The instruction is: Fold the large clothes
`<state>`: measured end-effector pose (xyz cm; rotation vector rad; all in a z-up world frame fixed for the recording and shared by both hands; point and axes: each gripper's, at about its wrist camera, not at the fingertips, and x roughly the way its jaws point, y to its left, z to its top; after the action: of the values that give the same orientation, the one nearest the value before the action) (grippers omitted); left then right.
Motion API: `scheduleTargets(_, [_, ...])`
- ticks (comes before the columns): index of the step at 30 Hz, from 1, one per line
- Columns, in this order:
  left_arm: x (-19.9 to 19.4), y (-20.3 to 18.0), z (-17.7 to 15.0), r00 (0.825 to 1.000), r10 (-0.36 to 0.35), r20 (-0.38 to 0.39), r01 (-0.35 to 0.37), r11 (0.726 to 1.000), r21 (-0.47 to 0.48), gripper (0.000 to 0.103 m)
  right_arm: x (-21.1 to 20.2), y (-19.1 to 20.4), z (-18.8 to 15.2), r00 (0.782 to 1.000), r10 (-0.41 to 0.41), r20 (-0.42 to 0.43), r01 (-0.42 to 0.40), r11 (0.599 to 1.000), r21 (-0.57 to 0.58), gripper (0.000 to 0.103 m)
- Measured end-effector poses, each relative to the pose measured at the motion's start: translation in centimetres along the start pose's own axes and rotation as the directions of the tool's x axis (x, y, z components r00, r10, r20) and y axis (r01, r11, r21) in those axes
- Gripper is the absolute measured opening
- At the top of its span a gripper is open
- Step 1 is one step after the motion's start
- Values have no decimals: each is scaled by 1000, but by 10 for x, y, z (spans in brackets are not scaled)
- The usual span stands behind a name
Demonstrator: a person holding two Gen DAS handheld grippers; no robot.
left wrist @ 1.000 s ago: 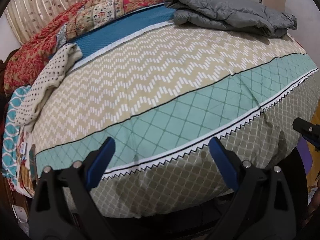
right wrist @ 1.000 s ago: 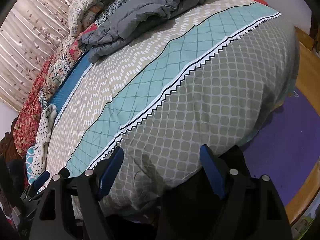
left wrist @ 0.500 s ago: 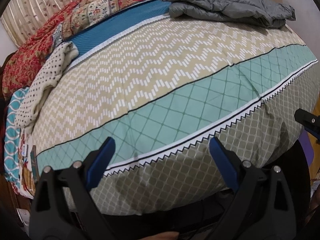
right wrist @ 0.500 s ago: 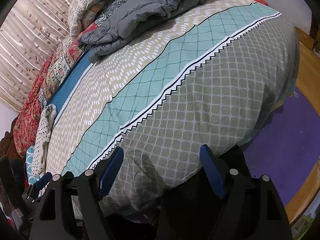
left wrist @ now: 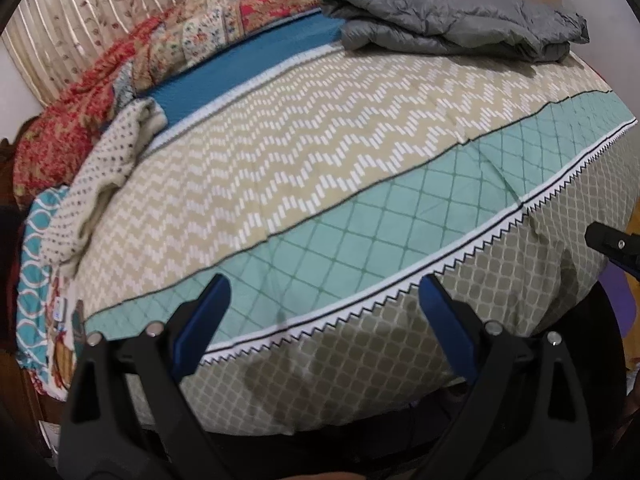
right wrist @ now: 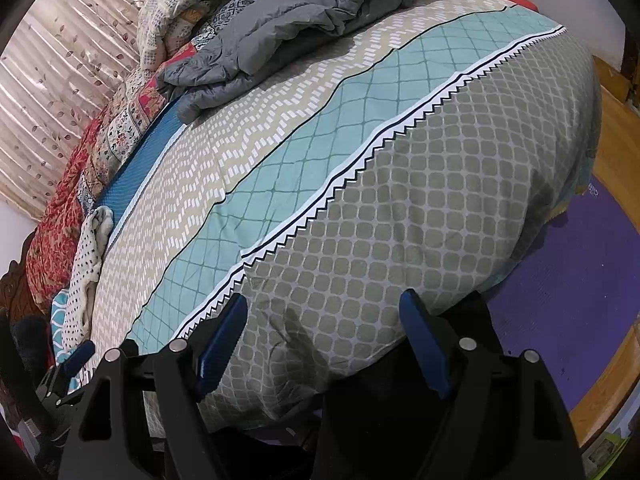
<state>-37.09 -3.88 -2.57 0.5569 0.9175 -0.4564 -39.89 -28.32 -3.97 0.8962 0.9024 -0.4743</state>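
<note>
A grey puffy garment [left wrist: 452,28] lies crumpled at the far right of the bed; it also shows at the top of the right wrist view [right wrist: 288,36]. A cream polka-dot garment [left wrist: 96,176] lies bunched along the bed's left side, and shows in the right wrist view [right wrist: 86,276]. My left gripper [left wrist: 324,292] is open and empty, at the bed's near edge. My right gripper [right wrist: 322,308] is open and empty, in front of the bed's hanging side. Neither touches any clothing.
The bed has a patterned cover [left wrist: 320,152] in beige chevron, teal and grey bands. Red floral quilts [left wrist: 80,112] pile at the back by a striped curtain [right wrist: 60,80]. A purple mat [right wrist: 568,300] lies on the wooden floor to the right.
The left wrist view dipped toward the bed half a second ago and has come back up. The right gripper has hardly moved. Both stay open.
</note>
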Motion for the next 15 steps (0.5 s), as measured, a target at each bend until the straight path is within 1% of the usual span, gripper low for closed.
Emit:
scheduleTargets(3, [-7,2,1,999,8,34,-8,1000,-9,91,0,0,0,1000,0,3,0,1000,-3,49])
scheduleTargets(7, [-11,6,3,998,27,57,-26,999,-22,91,0,0,1,1000,0,3,0,1000,-2,49])
scheduleTargets(15, [-21,10,3,993,66,102,-64,998,-19,91,-2,1,2,1000,2,7,-2,1000,-7,49])
